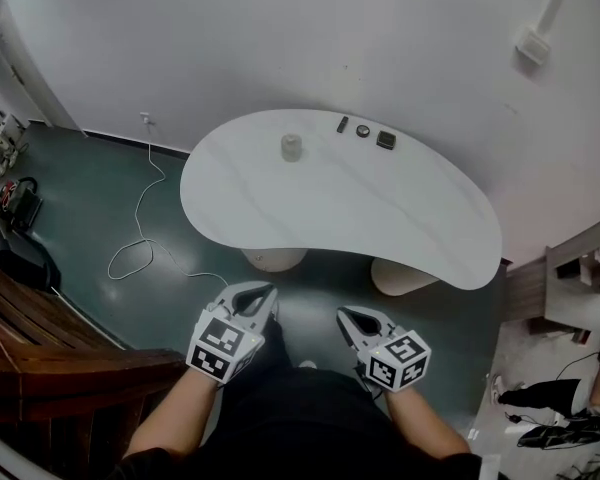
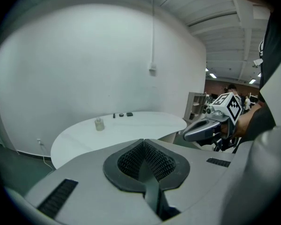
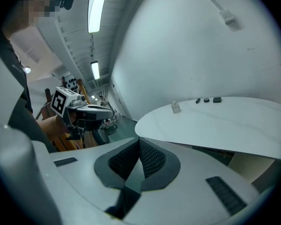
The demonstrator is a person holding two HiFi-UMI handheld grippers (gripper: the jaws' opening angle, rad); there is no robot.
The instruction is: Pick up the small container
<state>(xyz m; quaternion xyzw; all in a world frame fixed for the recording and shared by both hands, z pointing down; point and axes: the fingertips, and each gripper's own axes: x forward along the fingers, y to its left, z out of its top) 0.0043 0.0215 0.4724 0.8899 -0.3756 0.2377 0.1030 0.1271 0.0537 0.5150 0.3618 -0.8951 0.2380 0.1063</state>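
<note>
**Both grippers closed and empty, well short of the small container**

The small container (image 1: 292, 147) stands on the white kidney-shaped table (image 1: 380, 218), near the far edge and toward the table's left end. It is upright, with its long axis vertical and its narrower cap on top. Further right along the same far edge lie three small dark objects (image 1: 363, 130) in a short row, apart from the container.

The left gripper (image 1: 264, 294) and the right gripper (image 1: 348, 318) hang side by side off the table's near edge, over the dark green floor (image 1: 110, 198), both well apart from the container. Each points toward the table. In each gripper view the ribbed pads meet with nothing between them, so both sets of jaws are closed and empty. The container lies ahead of the left gripper, and ahead and to the left of the right one.
</note>
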